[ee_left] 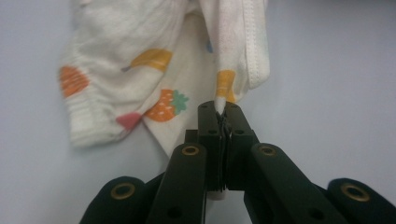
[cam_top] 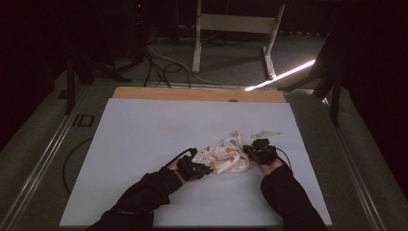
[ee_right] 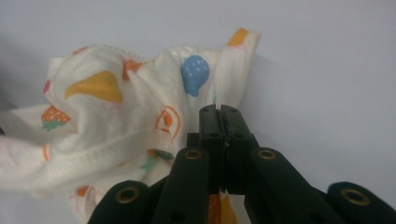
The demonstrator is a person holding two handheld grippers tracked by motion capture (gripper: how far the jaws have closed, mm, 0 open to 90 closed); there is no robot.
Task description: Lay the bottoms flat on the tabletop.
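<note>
Big white table w/ a small crumpled cloth on it, near the front, a bit right of the middle. It's white w/ fruit pics: strawberry, banana, a blue one. It lies bunched up, long way going left to right betw. the two hands, so no clear top or bottom yet.

Left gripper is pinched tight on a thin edge of the cloth. Right gripper is squeezed tight too, w/ cloth tucked in at its jaws; looks like it has a bit.

Done, I think: both sides grabbed. Left to do: prob. lift, pull it flat, then fold. Small clear plastic thing sits just behind.
</note>
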